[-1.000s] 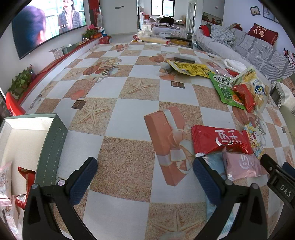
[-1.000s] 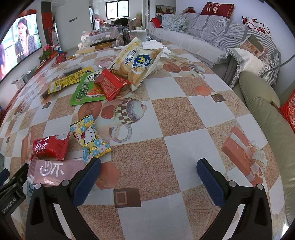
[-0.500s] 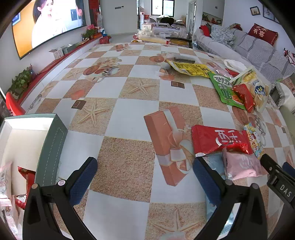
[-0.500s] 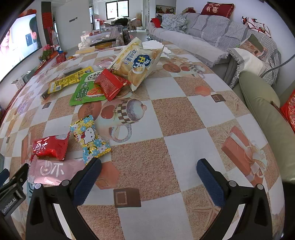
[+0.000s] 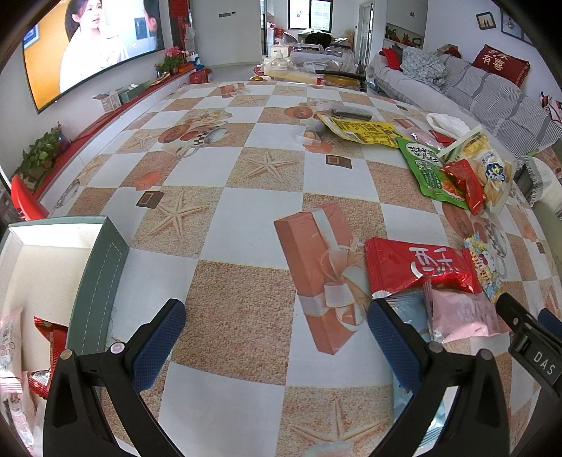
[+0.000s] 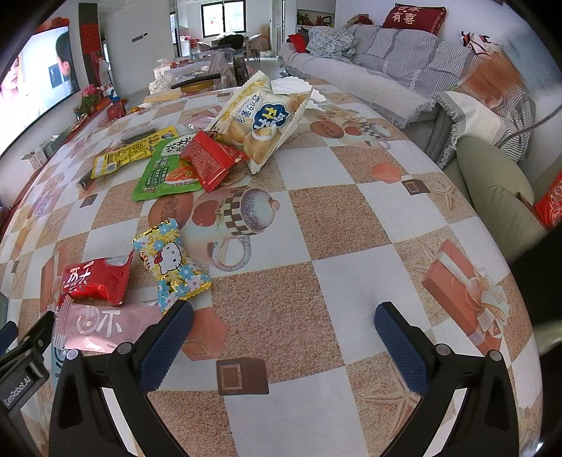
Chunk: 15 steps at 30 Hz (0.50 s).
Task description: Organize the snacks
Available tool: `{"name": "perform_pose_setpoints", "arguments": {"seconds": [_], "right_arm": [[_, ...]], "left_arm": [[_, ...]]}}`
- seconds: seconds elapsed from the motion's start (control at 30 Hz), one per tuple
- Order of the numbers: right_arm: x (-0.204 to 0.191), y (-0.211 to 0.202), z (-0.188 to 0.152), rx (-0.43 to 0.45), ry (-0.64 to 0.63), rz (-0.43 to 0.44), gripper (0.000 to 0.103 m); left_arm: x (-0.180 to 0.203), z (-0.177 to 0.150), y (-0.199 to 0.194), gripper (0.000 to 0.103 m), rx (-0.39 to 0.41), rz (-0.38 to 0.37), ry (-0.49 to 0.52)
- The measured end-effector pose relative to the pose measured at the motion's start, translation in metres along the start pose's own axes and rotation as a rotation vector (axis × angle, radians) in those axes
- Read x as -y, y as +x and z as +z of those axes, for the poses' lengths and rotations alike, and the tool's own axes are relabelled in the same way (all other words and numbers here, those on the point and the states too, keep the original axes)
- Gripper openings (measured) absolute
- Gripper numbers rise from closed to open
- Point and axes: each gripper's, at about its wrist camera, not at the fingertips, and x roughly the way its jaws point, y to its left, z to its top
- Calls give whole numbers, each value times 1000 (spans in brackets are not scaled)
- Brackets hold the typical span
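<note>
In front of me I see a table with a checked cloth (image 5: 246, 218), printed with starfish, cups and gift boxes. On the wall at my left hangs a big television (image 5: 95, 45), switched on. Under it runs a red shelf (image 5: 105, 116) with a green plant (image 5: 42, 154) and pink flowers (image 5: 172, 54). At my right stands a grey striped sofa (image 6: 397, 56) with a red cushion (image 6: 416, 15) on top and crumpled blankets (image 6: 330, 40). Nearer to me is a green armchair (image 6: 498, 190). Far behind are windows (image 6: 223, 17).
</note>
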Motion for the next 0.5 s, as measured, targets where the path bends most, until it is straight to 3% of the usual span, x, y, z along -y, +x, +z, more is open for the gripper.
{"name": "perform_pose_setpoints", "arguments": {"seconds": [0.5], "right_arm": [[0, -1, 0, 0, 0, 1, 103]], "left_arm": [[0, 0, 0, 103, 0, 0, -1]]}}
